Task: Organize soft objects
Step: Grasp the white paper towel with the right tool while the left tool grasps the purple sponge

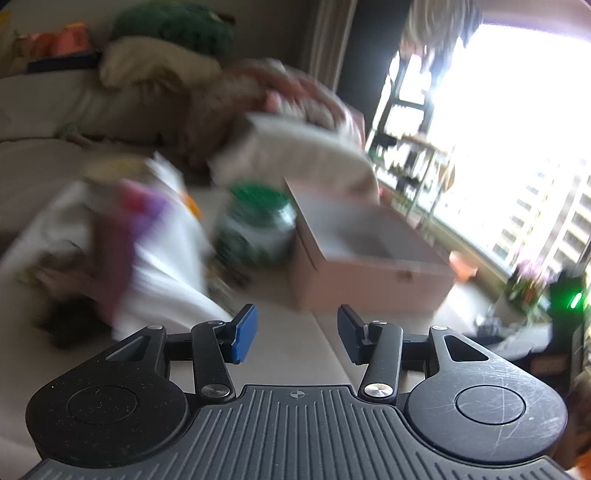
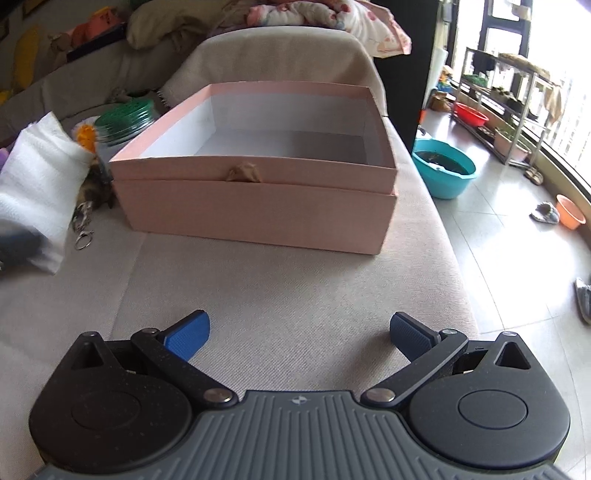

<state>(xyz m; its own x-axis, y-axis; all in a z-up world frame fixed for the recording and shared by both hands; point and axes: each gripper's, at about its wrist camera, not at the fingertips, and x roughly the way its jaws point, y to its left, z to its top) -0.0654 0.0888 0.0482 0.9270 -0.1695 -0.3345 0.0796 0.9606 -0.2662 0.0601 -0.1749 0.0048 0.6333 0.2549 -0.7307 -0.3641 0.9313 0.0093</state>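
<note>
An open pink box [image 2: 258,214] stands on the beige sofa seat [image 2: 258,288], white inside and with nothing in it. Left of the box lie a white padded cloth [image 2: 40,173], a small orange and yellow soft toy [image 2: 86,134] and a dark furry piece [image 2: 96,184]. My right gripper [image 2: 299,319] hovers open over the seat in front of the box, holding nothing. The left wrist view is blurred. It shows the box [image 1: 369,284], white fabric [image 1: 162,258] with something purple [image 1: 122,236] on it, and my left gripper [image 1: 295,317] open and holding nothing.
A green-lidded jar [image 2: 125,110] stands beside the box, and a key ring [image 2: 83,236] lies on the seat. Pillows and a floral blanket [image 2: 314,14] pile up behind. On the floor to the right are a teal basin [image 2: 443,166], a red basin [image 2: 471,112], an orange basin [image 2: 570,212] and a metal rack [image 2: 509,92].
</note>
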